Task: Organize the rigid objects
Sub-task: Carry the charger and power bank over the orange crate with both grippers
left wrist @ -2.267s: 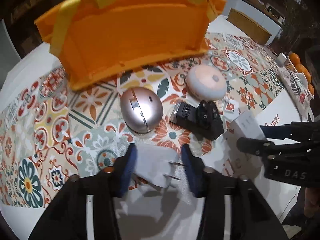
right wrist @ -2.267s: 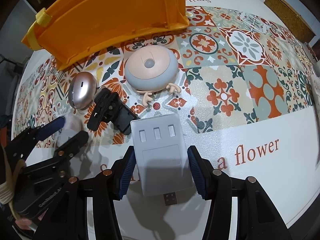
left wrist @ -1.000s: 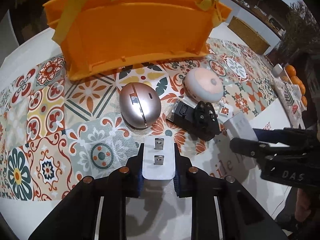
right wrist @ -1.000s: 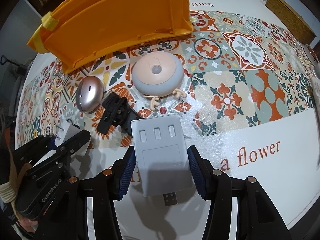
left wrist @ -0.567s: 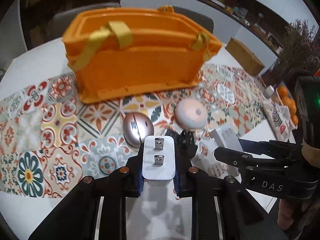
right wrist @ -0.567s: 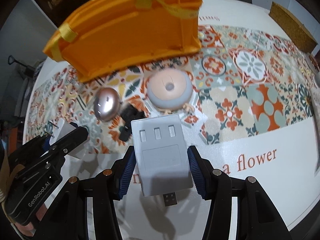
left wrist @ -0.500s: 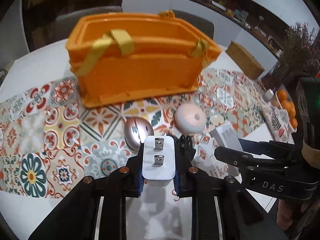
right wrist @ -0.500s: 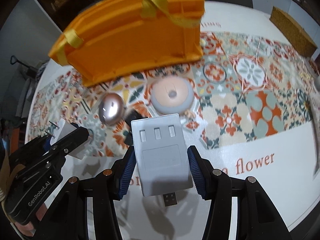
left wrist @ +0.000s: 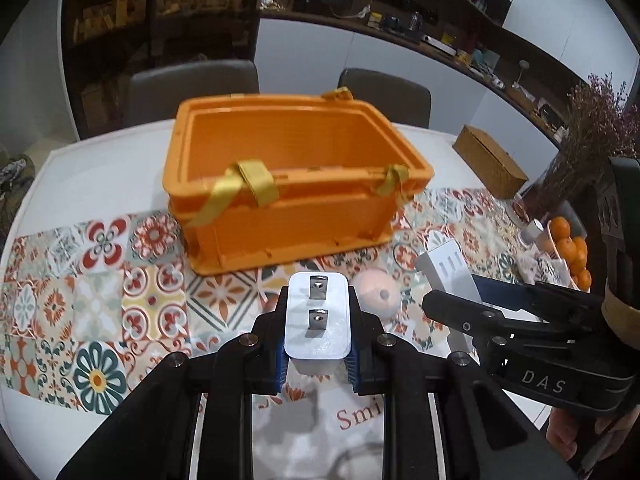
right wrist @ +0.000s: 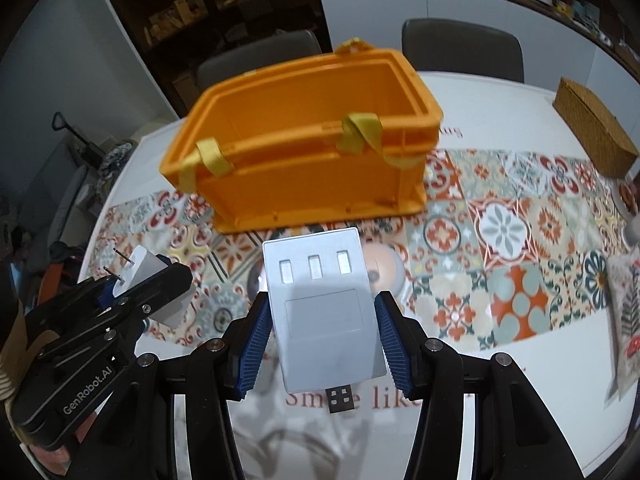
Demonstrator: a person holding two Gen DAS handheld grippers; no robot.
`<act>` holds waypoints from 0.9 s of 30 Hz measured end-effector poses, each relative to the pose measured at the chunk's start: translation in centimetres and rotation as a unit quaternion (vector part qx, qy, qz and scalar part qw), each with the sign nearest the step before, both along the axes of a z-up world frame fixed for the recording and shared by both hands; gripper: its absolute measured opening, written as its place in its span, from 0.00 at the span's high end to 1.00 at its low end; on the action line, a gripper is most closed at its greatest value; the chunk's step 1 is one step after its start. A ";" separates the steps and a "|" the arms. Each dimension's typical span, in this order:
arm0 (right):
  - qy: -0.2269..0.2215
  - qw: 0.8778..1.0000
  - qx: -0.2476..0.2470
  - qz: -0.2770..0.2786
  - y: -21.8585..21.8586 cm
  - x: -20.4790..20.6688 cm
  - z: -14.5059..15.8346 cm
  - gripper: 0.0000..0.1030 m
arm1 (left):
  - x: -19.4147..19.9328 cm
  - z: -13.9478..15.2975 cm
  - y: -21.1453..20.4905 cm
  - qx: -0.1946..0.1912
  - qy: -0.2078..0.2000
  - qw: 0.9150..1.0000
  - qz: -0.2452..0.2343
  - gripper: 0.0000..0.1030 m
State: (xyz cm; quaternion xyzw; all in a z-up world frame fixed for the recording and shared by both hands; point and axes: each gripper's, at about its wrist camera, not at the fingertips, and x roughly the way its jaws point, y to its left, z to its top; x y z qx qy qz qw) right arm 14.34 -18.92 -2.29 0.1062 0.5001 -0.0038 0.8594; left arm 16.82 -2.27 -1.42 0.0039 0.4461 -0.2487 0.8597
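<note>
The white counter (left wrist: 100, 160) carries a patterned tile-print runner (left wrist: 100, 280) across its middle. On that runner stands an orange crate (left wrist: 288, 220) with yellow strap handles, upright, its open top showing an orange inside wall; what lies on its floor cannot be told. Two grey chairs (left wrist: 192, 80) stand behind the counter, and a woven brown box (right wrist: 592, 140) sits on the white surface toward the right edge. A bowl of oranges (left wrist: 568, 248) is at the far right in the left wrist view.

The right gripper (right wrist: 322, 348) is held above the counter in front of the crate, its blue pads pressed on both long sides of a flat white USB hub (right wrist: 320, 300), whose plug points back toward the camera. The left gripper (left wrist: 316, 344) is likewise raised in front of the crate, its jaws narrow and clamped on a small white wall charger (left wrist: 316, 320), whose two metal prongs face up.

Below the held things, on the runner just before the crate, lie a round peach-coloured gadget (left wrist: 378, 294) and, partly hidden by the hub, a shiny rose-metal mouse (right wrist: 256, 278).
</note>
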 end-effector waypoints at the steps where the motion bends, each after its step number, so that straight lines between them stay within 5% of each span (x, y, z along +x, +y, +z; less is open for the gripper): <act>1: -0.004 1.000 0.000 0.001 0.0 0.2 0.3 0.49 | 0.1 0.3 0.0 -0.001 -0.003 1.000 0.002 0.77; 27: -0.079 0.997 -0.008 0.011 -0.3 7.1 6.5 0.49 | 6.5 7.2 -1.1 -0.011 -0.071 0.997 0.017 0.77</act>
